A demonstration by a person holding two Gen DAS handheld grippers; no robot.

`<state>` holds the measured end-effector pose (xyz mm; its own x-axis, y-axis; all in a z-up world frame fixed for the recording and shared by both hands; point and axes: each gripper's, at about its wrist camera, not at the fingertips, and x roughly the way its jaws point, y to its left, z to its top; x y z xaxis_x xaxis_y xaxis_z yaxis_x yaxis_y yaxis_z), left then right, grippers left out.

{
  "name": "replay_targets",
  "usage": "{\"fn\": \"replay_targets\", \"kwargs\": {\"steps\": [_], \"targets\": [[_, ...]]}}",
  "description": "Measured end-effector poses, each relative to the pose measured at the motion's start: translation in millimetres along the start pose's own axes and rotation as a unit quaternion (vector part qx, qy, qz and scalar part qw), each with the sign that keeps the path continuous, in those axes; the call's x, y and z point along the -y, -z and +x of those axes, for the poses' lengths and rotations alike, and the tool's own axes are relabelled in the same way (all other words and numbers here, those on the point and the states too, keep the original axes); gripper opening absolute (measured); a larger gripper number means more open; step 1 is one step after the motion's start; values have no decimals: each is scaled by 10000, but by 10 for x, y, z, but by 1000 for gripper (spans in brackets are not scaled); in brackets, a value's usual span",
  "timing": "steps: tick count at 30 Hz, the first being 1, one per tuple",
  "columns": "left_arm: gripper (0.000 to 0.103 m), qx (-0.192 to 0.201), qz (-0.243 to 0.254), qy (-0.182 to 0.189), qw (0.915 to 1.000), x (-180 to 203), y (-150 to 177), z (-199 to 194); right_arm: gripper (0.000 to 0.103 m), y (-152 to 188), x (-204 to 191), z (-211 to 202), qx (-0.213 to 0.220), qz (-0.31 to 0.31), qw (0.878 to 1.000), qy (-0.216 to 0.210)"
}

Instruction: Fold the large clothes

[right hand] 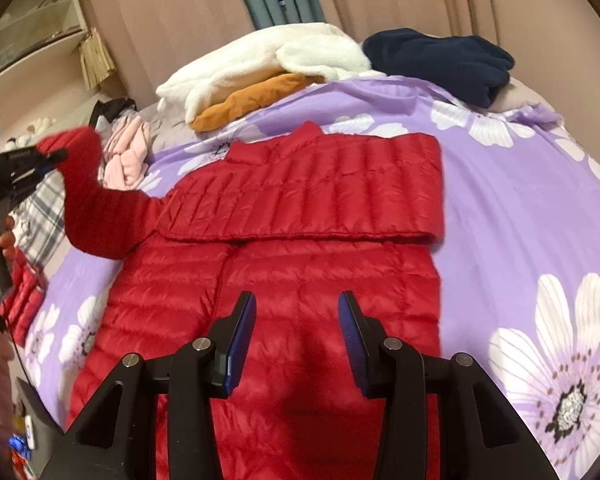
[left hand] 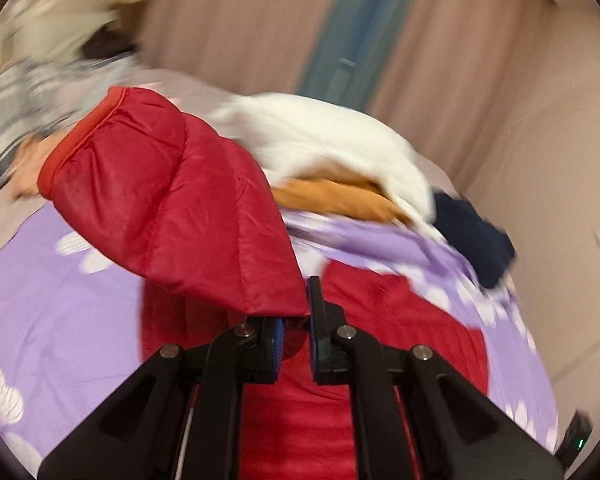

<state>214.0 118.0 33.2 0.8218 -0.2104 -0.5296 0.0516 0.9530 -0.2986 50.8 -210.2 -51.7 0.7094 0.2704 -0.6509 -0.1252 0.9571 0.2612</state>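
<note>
Warm, dim indoor light; left wrist view smeared with motion blur; right wrist view sharper, shadow at lower centre; fisheye bending, dark corners.

jacket (right hand: pixel 284 320) hem cut off, bg blurred

Red quilted puffer jacket (right hand: pixel 300 264) is laid flat on the purple floral bedsheet (right hand: pixel 520 220), collar at the far end. One sleeve is folded across the chest; the other sleeve (right hand: pixel 96 208) is lifted off the bed.
</note>
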Motion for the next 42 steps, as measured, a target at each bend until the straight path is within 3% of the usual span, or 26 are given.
{"fn": "replay_targets", "kwargs": {"steps": [5, 8, 11, 14, 15, 16, 19, 27, 32, 35, 36, 38, 40, 42], "targets": [[11, -580, 978, 290, 9931, 832, 381, 376, 43, 33, 195, -120, 99, 262, 9996, 63], [11, -1184, 1346, 476, 9827, 1157, 728, 682, 44, 65, 336, -174, 136, 494, 9987, 49], [12, -1536, 1664, 509, 9727, 1385, 940, 901, 49, 91, 465, -188, 131, 742, 9971, 63], [39, -1840, 1698, 517, 9668, 1444, 1127, 1027, 50, 101, 532, -192, 134, 905, 9958, -8], [58, -1862, 1687, 497, 9666, 1439, 1156, 1047, 50, 98, 547, -192, 138, 942, 9955, -39], [69, -1883, 1683, 489, 9663, 1439, 1178, 1050, 52, 95, 559, -189, 141, 968, 9952, -64], [70, -1822, 1571, 504, 9693, 1334, 1192, 950, 63, 62, 600, -161, 167, 1121, 9934, -180], [78, -1596, 550, 121, 9856, 473, 1171, 433, 63, -324, 543, 206, 177, 1211, 9905, -627], [79, -1557, -220, -173, 9874, -94, 1279, 164, 63, -604, 471, 705, -86, 1087, 9929, -482], [79, -1531, -393, -331, 9869, -270, 1343, 38, 62, -668, 425, 968, -273, 943, 9950, -165], [79, -1524, -457, -369, 9866, -329, 1361, -5, 55, -670, 422, 1045, -349, 970, 9946, -152], [79, -1499, -590, -412, 9861, -430, 1395, -85, 33, -665, 407, 1114, -439, 990, 9939, -218], [79, -1484, -703, -461, 9853, -511, 1423, -133, 19, -665, 346, 1090, -400, 824, 9958, -22], [79, -1477, -794, -493, 9846, -581, 1445, -162, 18, -673, 278, 1014, -274, 664, 9974, 89]]}}
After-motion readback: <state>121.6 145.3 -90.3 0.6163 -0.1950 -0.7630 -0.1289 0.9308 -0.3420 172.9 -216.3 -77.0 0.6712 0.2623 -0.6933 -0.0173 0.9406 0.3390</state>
